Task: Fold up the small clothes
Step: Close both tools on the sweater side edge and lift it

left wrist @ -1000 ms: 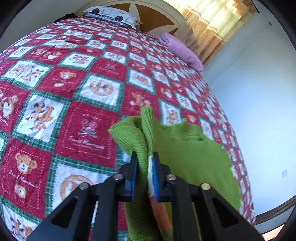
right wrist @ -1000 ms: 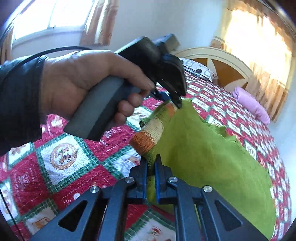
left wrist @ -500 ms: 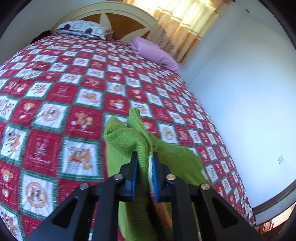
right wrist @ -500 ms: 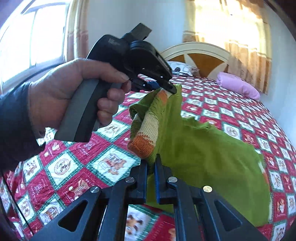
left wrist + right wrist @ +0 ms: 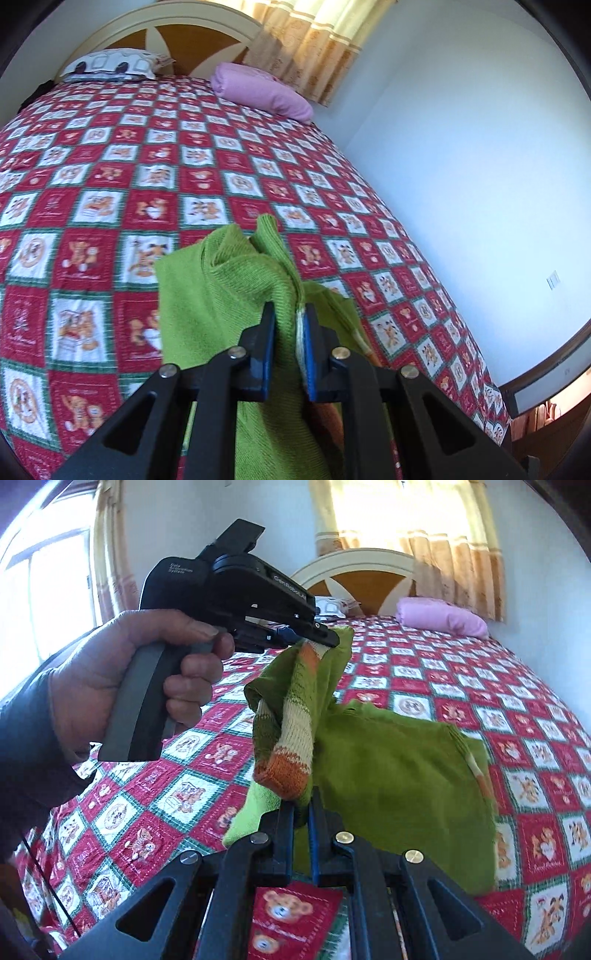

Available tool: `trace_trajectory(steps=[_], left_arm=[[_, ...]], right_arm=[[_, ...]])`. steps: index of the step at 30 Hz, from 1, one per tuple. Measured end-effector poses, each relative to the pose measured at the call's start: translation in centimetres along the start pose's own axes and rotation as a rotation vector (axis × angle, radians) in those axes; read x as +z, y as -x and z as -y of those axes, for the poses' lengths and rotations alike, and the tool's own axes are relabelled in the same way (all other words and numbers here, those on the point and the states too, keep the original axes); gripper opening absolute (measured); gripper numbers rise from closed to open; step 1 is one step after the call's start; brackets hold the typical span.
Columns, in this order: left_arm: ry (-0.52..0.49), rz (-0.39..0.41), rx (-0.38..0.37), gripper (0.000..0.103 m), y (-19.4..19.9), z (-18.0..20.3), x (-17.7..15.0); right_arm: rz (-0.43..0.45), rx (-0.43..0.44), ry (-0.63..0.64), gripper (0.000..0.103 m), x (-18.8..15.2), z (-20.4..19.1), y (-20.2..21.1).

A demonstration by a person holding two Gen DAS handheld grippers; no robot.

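Sunny light comes through the striped yellow curtains (image 5: 424, 528) at the far end of the bedroom. Below them stands a round cream and brown wooden headboard (image 5: 364, 581). A big bed fills the room, covered by a red, white and green checked quilt with little bears (image 5: 110, 192). On the far side of the quilt lie a white pillow with dark spots (image 5: 110, 64) and a soft folded purple blanket (image 5: 262, 90). A plain white wall (image 5: 461, 147) runs along one side of the bed.

The small green knitted sweater (image 5: 388, 771) is held up off the quilt, and its loose part hangs down toward the bed. One sleeve with a striped orange, cream and green cuff (image 5: 291, 753) dangles between the two tools.

The left gripper (image 5: 289, 325) is pinched tight on a bunched fold of the green sweater. In the right wrist view a hand (image 5: 122, 686) in a dark sleeve (image 5: 26, 738) holds this gripper by its grey handle, up above the quilt.

The right gripper (image 5: 302, 814) is pinched tight on the sweater too, just below the striped cuff. Both tools grip the same sweater, near each other.
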State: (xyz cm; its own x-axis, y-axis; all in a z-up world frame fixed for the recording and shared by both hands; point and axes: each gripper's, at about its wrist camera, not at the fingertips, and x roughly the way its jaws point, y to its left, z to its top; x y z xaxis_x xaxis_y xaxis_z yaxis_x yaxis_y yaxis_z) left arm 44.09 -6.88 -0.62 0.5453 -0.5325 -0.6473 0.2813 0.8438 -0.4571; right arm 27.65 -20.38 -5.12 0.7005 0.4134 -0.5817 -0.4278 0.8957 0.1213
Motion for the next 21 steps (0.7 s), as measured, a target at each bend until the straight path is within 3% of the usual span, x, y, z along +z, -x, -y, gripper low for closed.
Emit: trace_trajectory(steps=[21], left_arm=[[-0.079, -0.128, -0.034, 0.014, -9.9, 7.7, -0.9]], right_arm=[[-0.026, -0.047, -0.209, 0.005, -2.6, 9.9, 2.6]])
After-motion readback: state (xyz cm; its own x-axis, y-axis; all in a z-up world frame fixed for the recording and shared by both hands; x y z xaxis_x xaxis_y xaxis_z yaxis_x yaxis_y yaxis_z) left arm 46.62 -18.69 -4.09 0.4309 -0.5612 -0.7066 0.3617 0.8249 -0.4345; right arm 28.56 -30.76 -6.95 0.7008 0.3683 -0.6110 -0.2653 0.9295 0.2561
